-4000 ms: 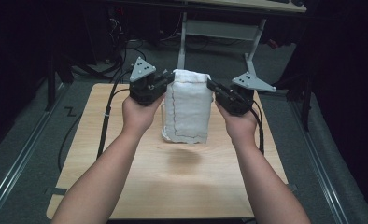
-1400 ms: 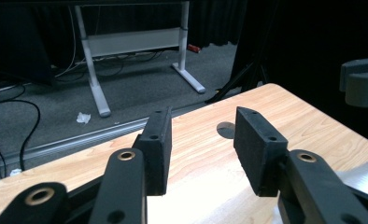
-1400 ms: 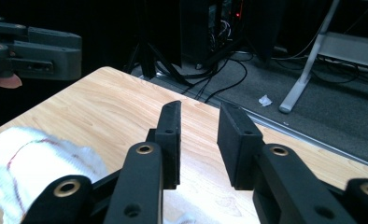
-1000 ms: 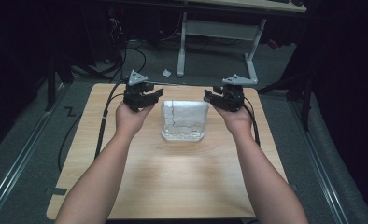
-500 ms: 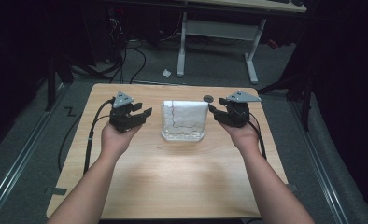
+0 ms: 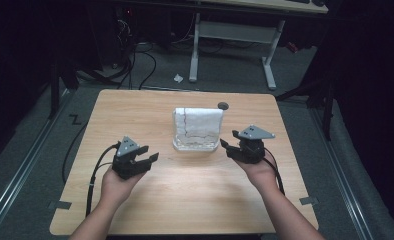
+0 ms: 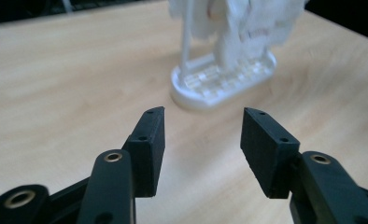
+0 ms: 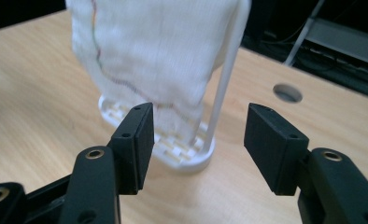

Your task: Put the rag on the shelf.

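Both hands have dropped back from the cloth-draped rack mid-table; left gripper and right gripper have just been spreading, nothing between them, bare wood all around

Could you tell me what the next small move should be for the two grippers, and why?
Probably ease both back toward the table's near edge: the white cloth hangs draped over its white rack, and the left gripper and right gripper have just been opening, empty, apart from it.
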`<action>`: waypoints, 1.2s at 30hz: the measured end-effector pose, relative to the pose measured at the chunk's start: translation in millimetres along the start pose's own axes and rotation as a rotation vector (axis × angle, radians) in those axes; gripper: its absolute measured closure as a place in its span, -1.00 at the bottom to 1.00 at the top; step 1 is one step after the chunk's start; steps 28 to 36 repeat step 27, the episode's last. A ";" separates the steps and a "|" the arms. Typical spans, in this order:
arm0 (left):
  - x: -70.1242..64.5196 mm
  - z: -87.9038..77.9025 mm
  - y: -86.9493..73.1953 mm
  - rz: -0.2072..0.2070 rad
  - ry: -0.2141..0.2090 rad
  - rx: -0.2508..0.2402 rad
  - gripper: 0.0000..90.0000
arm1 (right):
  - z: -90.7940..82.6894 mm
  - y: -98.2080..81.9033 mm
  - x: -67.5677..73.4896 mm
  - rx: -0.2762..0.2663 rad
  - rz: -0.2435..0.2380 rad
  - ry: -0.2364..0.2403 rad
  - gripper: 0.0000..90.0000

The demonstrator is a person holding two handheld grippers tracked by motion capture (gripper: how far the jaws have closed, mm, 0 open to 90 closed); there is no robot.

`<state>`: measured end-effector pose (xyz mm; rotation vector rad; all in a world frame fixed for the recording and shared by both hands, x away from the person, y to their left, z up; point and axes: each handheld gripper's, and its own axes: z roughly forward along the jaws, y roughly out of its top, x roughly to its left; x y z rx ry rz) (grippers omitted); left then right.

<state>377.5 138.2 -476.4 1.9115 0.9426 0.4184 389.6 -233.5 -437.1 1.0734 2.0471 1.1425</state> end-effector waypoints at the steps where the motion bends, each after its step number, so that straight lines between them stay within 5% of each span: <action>1: 0.0 0.0 0.0 0.000 0.000 0.000 0.10 | 0.0 0.0 0.0 0.000 0.000 0.000 -0.04; 6: -17.2 2.9 -27.6 0.020 -0.037 0.058 0.08 | 1.7 -29.3 13.9 0.030 0.028 0.018 -0.05; 10: -26.1 0.8 -54.4 0.063 -0.028 0.067 0.01 | 0.7 -55.1 28.0 0.058 0.024 0.027 -0.06; 12: -29.1 -1.4 -62.9 0.019 -0.058 0.092 0.03 | -3.2 -70.3 35.3 0.067 0.036 0.029 -0.08; 13: -31.7 -2.8 -63.9 0.006 -0.086 0.090 -0.01 | -10.2 -92.0 42.0 0.055 0.023 0.007 -0.02; 14: -38.1 -4.5 -64.5 0.049 -0.080 0.092 -0.01 | -12.4 -100.3 43.5 0.081 0.027 0.016 -0.02; 16: -39.1 -2.6 -64.4 0.125 -0.013 0.112 -0.01 | -14.7 -102.9 43.7 0.117 0.015 0.041 -0.07; 17: -39.1 -2.6 -64.4 0.125 -0.013 0.112 0.00 | -14.7 -102.9 43.7 0.117 0.015 0.041 -0.07; 18: -36.3 -0.7 -62.6 0.134 0.033 0.131 0.00 | -16.6 -105.4 43.5 0.111 0.006 0.026 -0.04; 22: -26.0 -1.7 -59.1 0.039 -0.046 0.081 0.00 | -14.3 -107.8 38.9 0.115 0.035 0.032 -0.04; 25: -26.5 3.4 -62.6 0.041 -0.049 0.113 -0.01 | -12.8 -107.5 36.9 0.110 0.034 0.031 -0.04; 36: -26.4 2.9 -63.6 0.041 -0.049 0.113 -0.03 | -12.0 -108.4 36.0 0.115 0.044 0.034 -0.04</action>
